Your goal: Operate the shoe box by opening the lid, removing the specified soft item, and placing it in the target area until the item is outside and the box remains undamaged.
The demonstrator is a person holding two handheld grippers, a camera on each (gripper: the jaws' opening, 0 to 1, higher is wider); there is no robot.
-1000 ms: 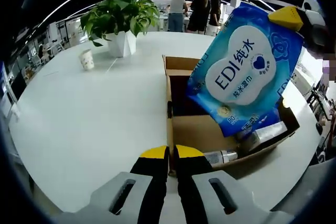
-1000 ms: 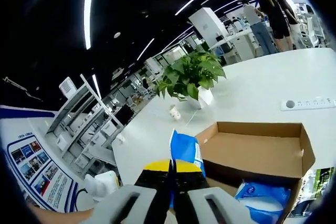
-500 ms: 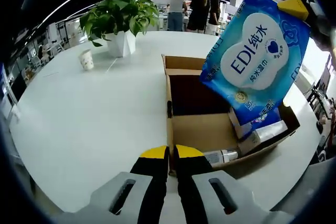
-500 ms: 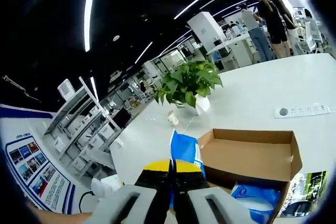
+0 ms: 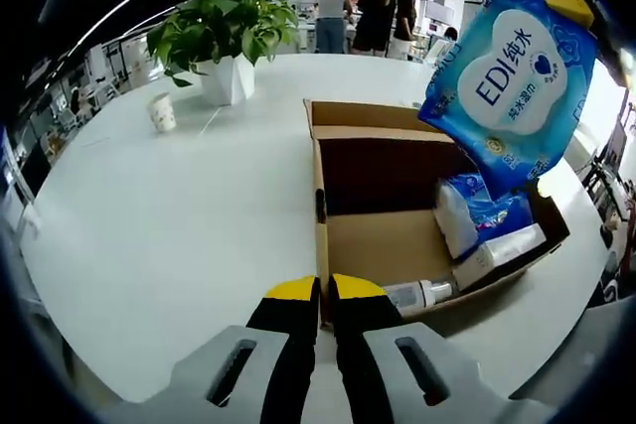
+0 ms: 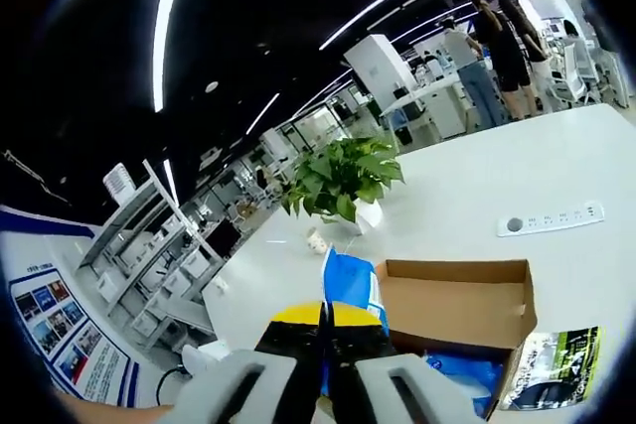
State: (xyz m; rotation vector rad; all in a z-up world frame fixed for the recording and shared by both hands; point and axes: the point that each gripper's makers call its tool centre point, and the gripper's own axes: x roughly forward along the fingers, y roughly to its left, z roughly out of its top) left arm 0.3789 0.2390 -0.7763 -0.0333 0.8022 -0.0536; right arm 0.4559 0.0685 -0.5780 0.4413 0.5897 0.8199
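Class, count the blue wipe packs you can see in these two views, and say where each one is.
2: one wipe pack hangs from the right gripper above the box; another blue pack lies inside. More may be hidden.

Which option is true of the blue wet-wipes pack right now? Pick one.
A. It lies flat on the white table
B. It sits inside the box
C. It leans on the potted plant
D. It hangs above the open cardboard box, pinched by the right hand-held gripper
D: the blue wet-wipes pack hangs clear above the open cardboard box, clamped in the right hand-held gripper.
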